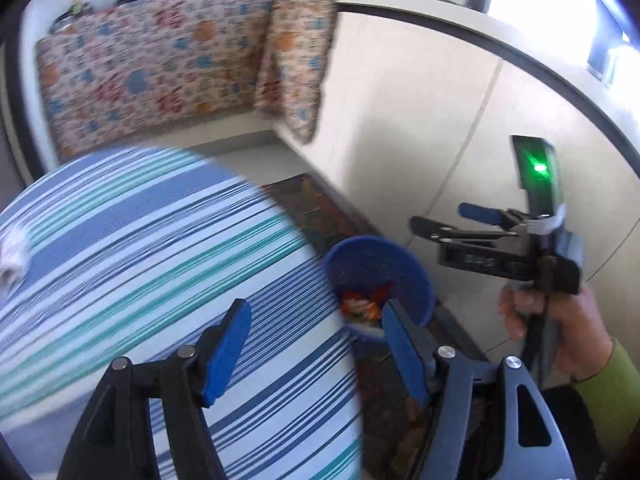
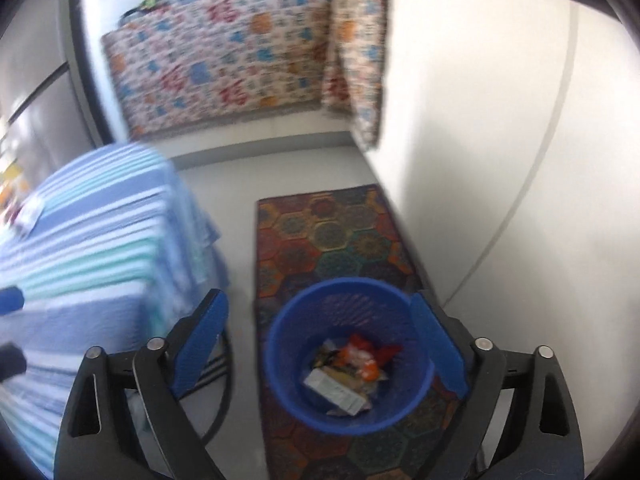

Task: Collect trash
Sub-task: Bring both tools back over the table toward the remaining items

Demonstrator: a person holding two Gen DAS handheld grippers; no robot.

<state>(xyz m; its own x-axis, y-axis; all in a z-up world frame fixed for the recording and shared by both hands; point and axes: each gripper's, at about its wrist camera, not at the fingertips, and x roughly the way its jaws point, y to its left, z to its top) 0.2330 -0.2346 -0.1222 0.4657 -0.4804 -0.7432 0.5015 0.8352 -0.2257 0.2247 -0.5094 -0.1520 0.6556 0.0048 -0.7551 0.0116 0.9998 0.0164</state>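
Note:
A blue mesh trash bin (image 2: 286,384) stands on a patterned rug below my right gripper (image 2: 320,344). The gripper hangs open over it with nothing between its pads. Wrappers and paper scraps (image 2: 352,364) lie in the bin's bottom. In the left wrist view my left gripper (image 1: 316,344) is open and empty over the edge of the striped table (image 1: 140,248), with the bin (image 1: 400,264) just past its right finger. A crumpled white piece (image 1: 14,256) lies on the table at the far left. A hand holds the right gripper (image 1: 440,217) to the right.
A hexagon-patterned rug (image 2: 332,232) runs along the white cabinet front (image 2: 480,160). A floral cloth (image 2: 224,60) hangs over the far counter, with pots and a pan on top. The striped table (image 2: 80,260) fills the left.

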